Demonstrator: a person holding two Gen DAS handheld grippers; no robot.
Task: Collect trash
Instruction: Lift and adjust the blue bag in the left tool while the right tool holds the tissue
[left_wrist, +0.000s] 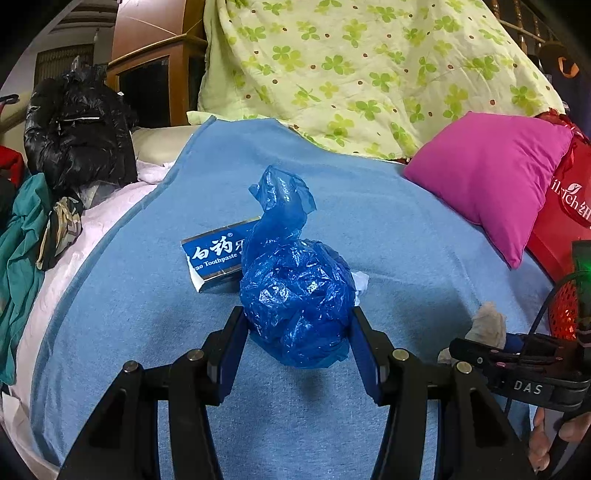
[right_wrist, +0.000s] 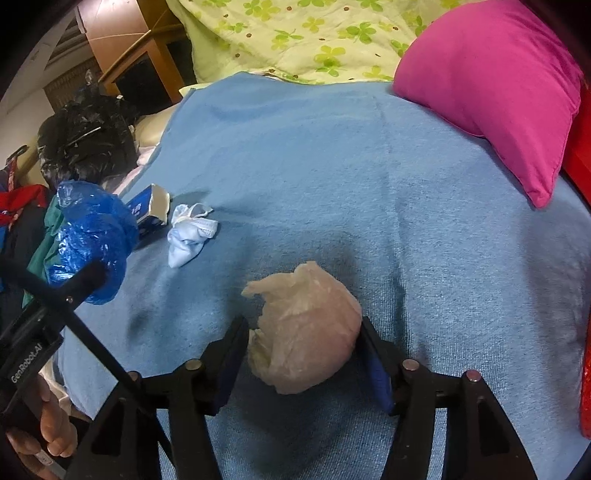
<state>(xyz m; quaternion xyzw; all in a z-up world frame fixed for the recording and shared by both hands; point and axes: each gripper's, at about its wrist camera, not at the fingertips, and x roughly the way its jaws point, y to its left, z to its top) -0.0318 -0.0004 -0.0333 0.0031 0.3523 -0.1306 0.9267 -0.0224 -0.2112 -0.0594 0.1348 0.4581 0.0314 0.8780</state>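
Observation:
My left gripper (left_wrist: 297, 345) is shut on a crumpled blue plastic bag (left_wrist: 295, 291), held just above the blue blanket (left_wrist: 388, 236); the same bag shows in the right wrist view (right_wrist: 92, 240). My right gripper (right_wrist: 304, 350) is shut on a crumpled pale whitish plastic bag (right_wrist: 306, 328), which also shows in the left wrist view (left_wrist: 487, 325). A blue toothpaste box (left_wrist: 214, 258) lies on the blanket behind the blue bag. A crumpled white and pale blue face mask (right_wrist: 188, 232) lies beside the box.
A magenta pillow (left_wrist: 491, 181) sits at the right, with a red bag (left_wrist: 569, 210) beyond it. A green floral quilt (left_wrist: 369, 70) is piled at the back. A black jacket (left_wrist: 77, 129) and teal cloth (left_wrist: 22, 240) lie at the left.

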